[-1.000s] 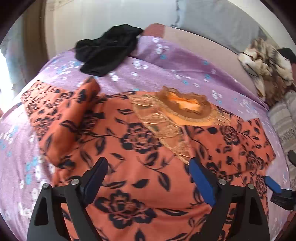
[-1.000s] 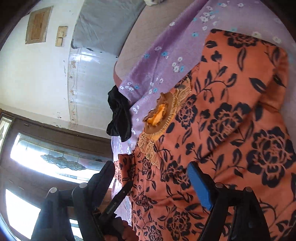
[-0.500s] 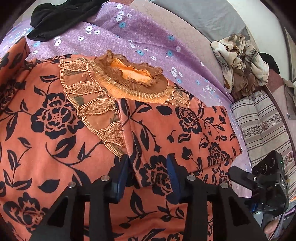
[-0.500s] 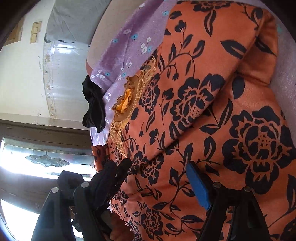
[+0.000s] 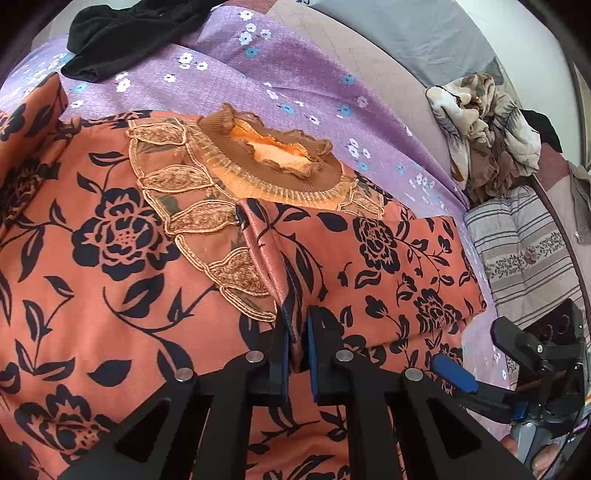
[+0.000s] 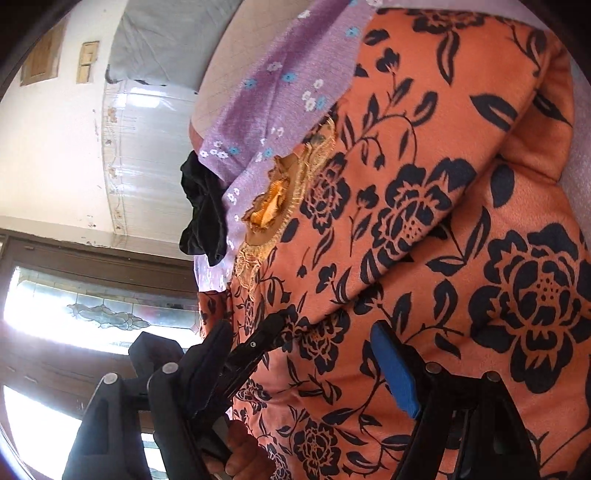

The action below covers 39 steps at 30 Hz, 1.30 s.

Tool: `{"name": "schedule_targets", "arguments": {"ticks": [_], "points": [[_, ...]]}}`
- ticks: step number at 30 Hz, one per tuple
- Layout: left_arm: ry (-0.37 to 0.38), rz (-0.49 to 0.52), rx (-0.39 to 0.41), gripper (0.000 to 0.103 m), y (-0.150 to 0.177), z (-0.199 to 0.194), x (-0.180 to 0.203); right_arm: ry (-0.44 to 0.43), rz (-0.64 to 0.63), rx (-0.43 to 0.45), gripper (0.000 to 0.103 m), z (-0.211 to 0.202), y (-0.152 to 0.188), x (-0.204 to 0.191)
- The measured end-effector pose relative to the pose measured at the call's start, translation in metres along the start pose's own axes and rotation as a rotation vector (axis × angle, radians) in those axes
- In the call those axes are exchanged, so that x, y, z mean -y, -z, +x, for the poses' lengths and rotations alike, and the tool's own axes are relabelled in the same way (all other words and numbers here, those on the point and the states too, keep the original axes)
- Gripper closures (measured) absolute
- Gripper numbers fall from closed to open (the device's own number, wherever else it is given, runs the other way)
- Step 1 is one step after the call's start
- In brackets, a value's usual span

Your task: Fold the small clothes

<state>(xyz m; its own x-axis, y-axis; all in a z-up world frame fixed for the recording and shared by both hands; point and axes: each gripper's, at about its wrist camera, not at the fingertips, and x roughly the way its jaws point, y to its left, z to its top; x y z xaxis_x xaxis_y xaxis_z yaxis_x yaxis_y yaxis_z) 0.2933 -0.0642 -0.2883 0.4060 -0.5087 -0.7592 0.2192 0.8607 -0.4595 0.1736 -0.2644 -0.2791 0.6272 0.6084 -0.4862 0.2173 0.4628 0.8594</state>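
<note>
The orange floral garment [image 5: 122, 236] lies spread flat on the purple bedsheet [image 5: 303, 74], its gold ruffled collar [image 5: 269, 162] pointing toward the far side of the bed; every place below is given from that collar. Just below the collar and a little to its right, the left gripper [image 5: 295, 343] is clamped on the raised edge of a panel that is already folded in over the front, the blue pads pinching a thin ridge of cloth between them. The right gripper [image 6: 314, 350] hangs over the garment well down from the collar, on the side of the folded panel, its jaws standing wide apart with nothing between them.

The fabric looks soft, light and fairly smooth, with a slight sheen, so it probably drapes limply and may slide out of a shallow pinch. The embroidered band beside the collar looks stiffer and more delicate, and is better left alone. The best hold seems to be a hemmed edge, where doubled layers give the pads something to bite. A second grip lower on the same edge, farther from the collar, would likely keep the fold straight

Above the collar and to its left lies a black garment [image 5: 125, 33]
</note>
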Motion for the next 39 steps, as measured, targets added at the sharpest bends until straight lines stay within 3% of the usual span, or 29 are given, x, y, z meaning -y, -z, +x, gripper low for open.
{"name": "schedule_targets", "arguments": {"ticks": [7, 10, 13, 16, 20, 24, 26, 28, 30, 34, 37, 39], "points": [[-0.119, 0.04, 0.188, 0.095, -0.027, -0.074, -0.012, 0.1, -0.134, 0.208, 0.024, -0.039, -0.009, -0.021], [-0.29, 0.079, 0.219, 0.095, -0.035, -0.091, -0.033, 0.094, -0.12, 0.274, 0.024, -0.054, -0.018, -0.016], [-0.448, 0.071, 0.132, 0.094, -0.038, -0.08, -0.066, 0.074, -0.088, 0.299, 0.024, -0.06, -0.025, -0.009], [-0.454, 0.002, 0.043, 0.094, -0.038, -0.063, -0.094, 0.03, -0.063, 0.294, 0.024, -0.054, -0.032, -0.004], [-0.528, 0.052, 0.068, 0.093, -0.042, -0.061, -0.086, 0.054, -0.095, 0.278, 0.024, -0.037, -0.037, -0.006], [-0.516, 0.027, 0.046, 0.085, -0.046, -0.065, -0.092, 0.147, -0.038, 0.177, 0.025, -0.011, -0.042, 0.016], [-0.481, -0.034, 0.057, 0.073, -0.048, -0.077, -0.101, 0.171, 0.002, 0.129, 0.029, -0.002, -0.043, 0.03], [-0.445, -0.111, 0.099, 0.051, -0.048, -0.098, -0.114, 0.167, -0.008, 0.126, 0.027, -0.005, -0.044, 0.027], [-0.431, -0.181, 0.155, 0.05, -0.049, -0.118, -0.132, 0.175, -0.02, 0.113, 0.027, -0.004, -0.043, 0.025], [-0.511, -0.328, 0.233, 0.04, -0.048, -0.151, -0.189, 0.178, -0.036, 0.133, 0.027, -0.006, -0.038, 0.022], [-0.463, -0.529, 0.258, 0.041, -0.04, -0.163, -0.249, 0.147, -0.074, 0.142, 0.026, -0.005, -0.032, 0.01], [-0.391, -0.626, 0.239, 0.043, -0.035, -0.161, -0.278, 0.133, -0.127, 0.132, 0.026, 0.0, -0.024, -0.002]]}}
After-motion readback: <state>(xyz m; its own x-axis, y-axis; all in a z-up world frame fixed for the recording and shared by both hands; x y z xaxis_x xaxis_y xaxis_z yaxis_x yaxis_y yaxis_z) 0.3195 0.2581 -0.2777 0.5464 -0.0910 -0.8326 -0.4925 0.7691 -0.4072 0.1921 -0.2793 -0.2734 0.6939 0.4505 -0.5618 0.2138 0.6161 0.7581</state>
